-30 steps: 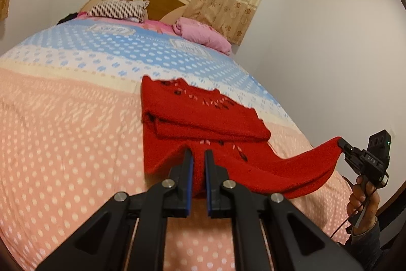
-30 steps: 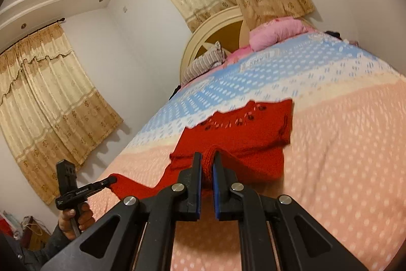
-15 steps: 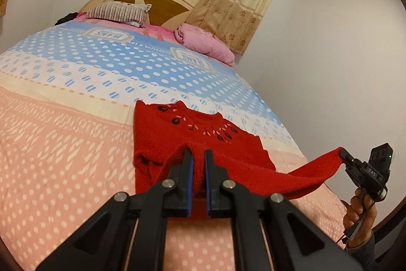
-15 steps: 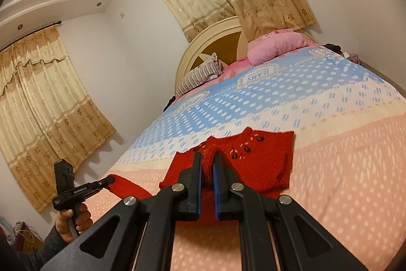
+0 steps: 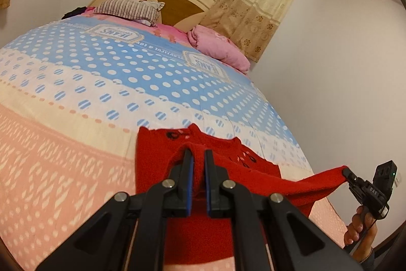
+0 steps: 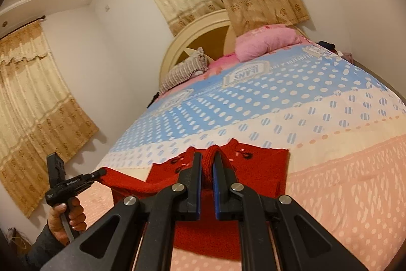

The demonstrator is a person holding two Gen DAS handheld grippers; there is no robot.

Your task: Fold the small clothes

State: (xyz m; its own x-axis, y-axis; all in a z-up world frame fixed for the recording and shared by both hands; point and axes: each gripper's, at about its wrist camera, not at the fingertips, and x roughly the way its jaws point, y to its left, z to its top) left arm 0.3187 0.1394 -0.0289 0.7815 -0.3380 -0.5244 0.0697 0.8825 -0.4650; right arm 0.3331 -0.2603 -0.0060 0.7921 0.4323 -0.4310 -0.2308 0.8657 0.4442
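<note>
I've got both corners of the red sweater [image 5: 162,161] pinched, left gripper [image 5: 198,156] and right gripper [image 6: 207,161] level, hem stretched sideways between them, collar lying ahead on the bed [image 5: 63,139].

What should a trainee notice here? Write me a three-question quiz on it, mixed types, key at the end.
1. True or false: the left gripper and the right gripper are each shut on the red sweater.
2. The sweater's collar end lies on: A) a chair, B) the bed, C) the floor.
3. Fill in: beside the striped pillow at the headboard lies a ____ pillow.

Key: 1 true; 2 B; 3 pink.
</note>
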